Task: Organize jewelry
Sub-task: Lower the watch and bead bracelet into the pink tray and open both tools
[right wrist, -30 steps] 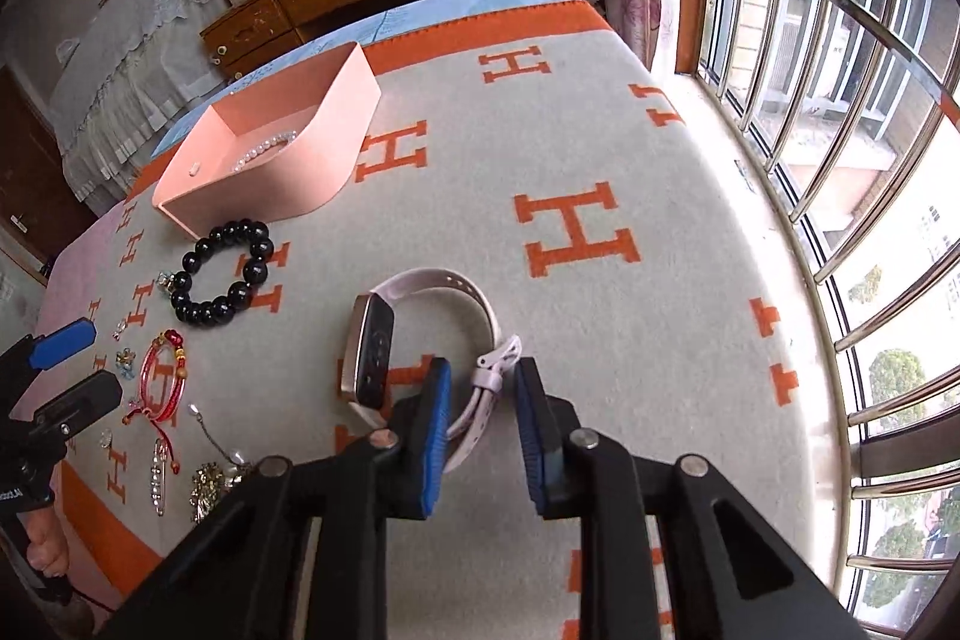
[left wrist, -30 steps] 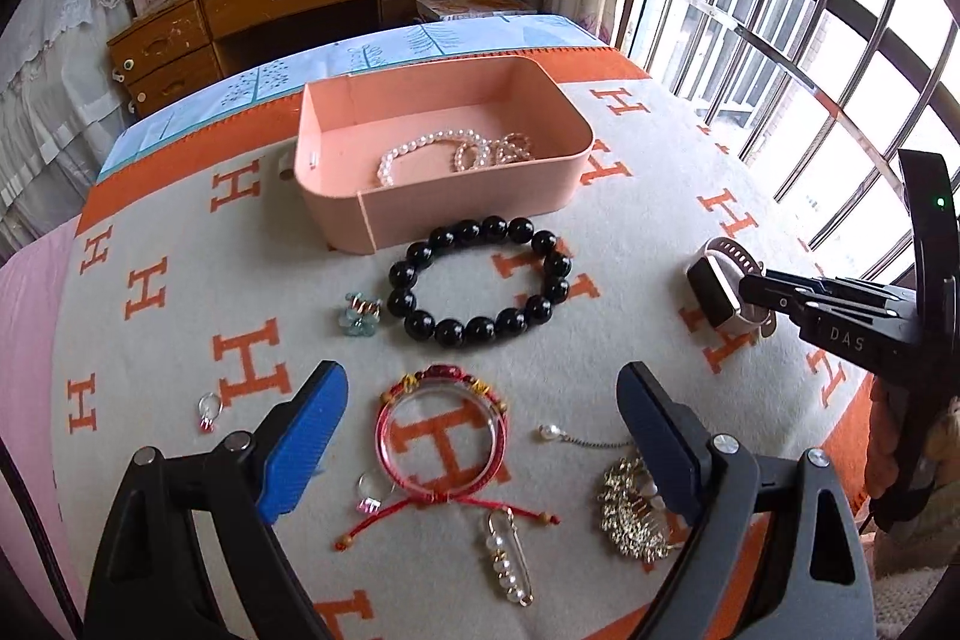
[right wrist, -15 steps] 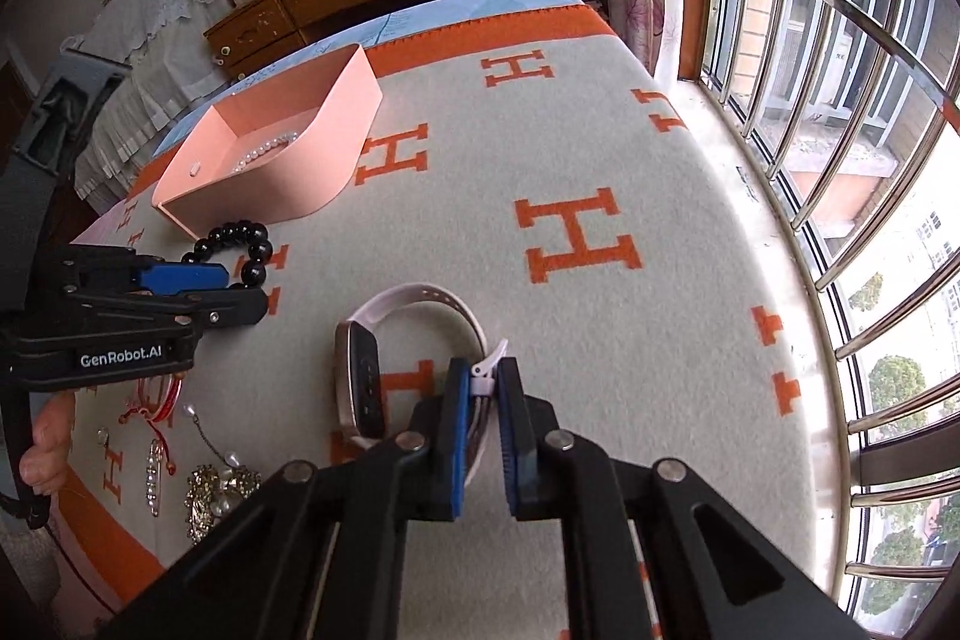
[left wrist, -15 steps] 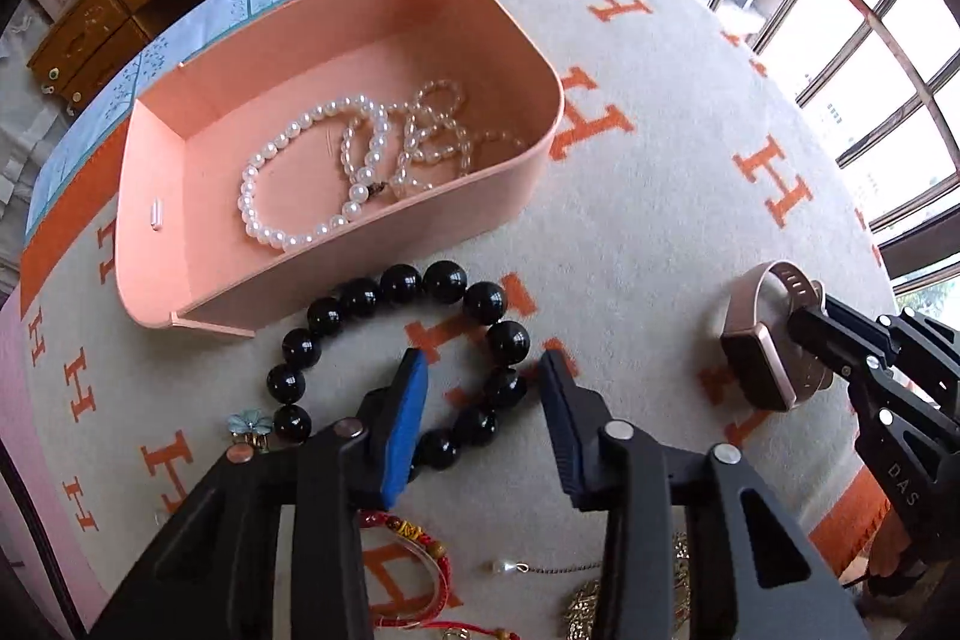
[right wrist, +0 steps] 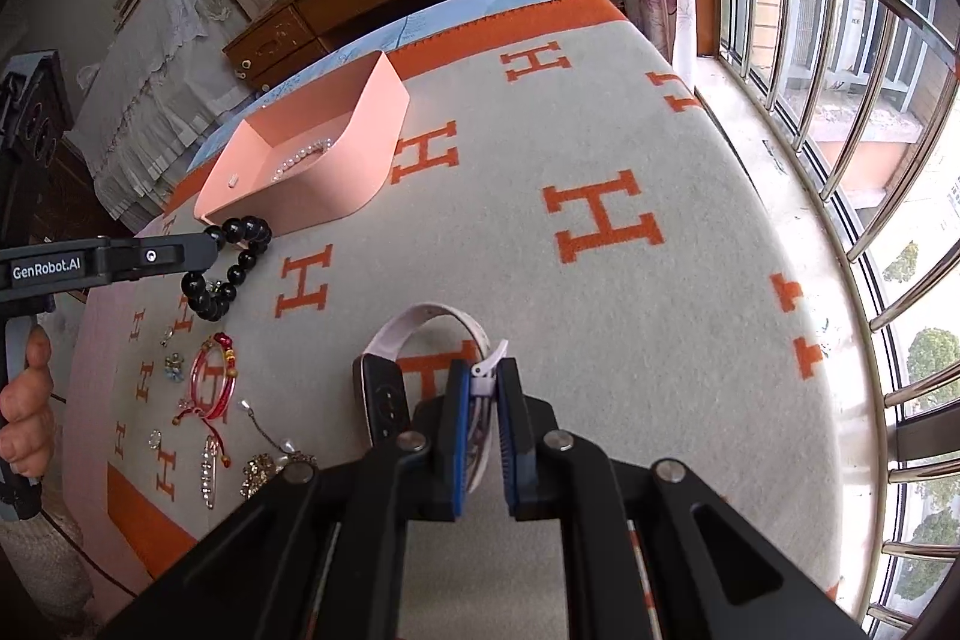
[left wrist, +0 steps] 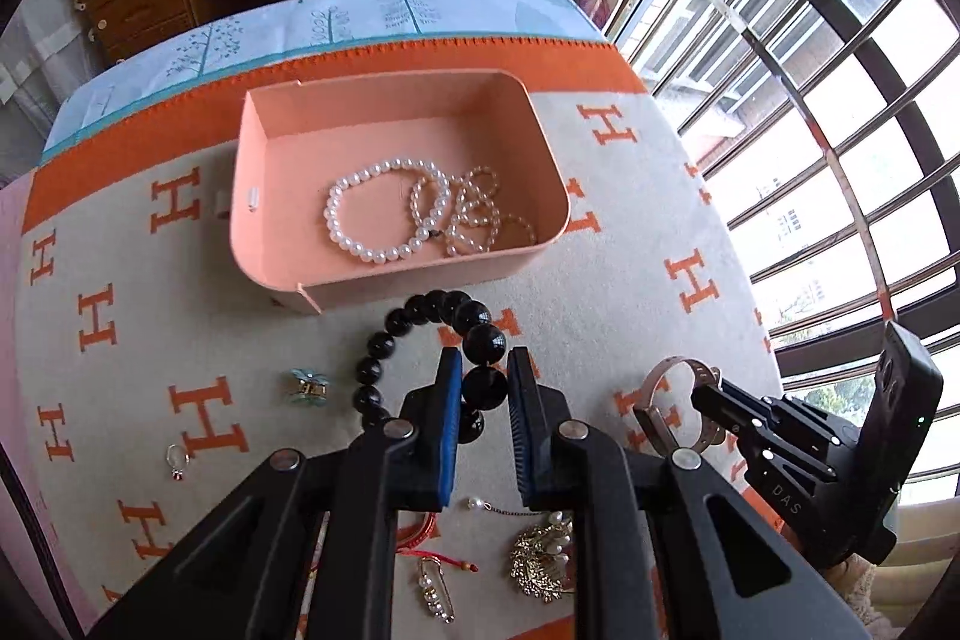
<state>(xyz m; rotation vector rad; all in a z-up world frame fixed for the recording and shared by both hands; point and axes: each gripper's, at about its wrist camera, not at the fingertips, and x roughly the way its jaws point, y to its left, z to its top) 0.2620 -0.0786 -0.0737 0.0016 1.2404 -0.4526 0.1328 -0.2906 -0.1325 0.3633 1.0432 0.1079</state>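
Holding pearl bracelets (left wrist: pixel 384 214) (seemingly three), pink tray (left wrist: pixel 396 280) sits on blanket (left wrist: pixel 630 280).

— How many boxes on the blanket?
— One pink box (left wrist: pixel 543 244), with two pearl strands in it — a white pearl bracelet (left wrist: pixel 384 220) and a paler beaded one (left wrist: pixel 477 214).
— Other bracelets?
— One black bead bracelet (left wrist: pixel 456 316), one red cord bracelet (right wrist: pixel 211 379).
— Watches?
— One watch (right wrist: pixel 384 394).

Black bead bracelet (left wrist: pixel 456 334), pink box (left wrist: pixel 420 274), orange-lettered grey blanket (left wrist: pixel 630 292).
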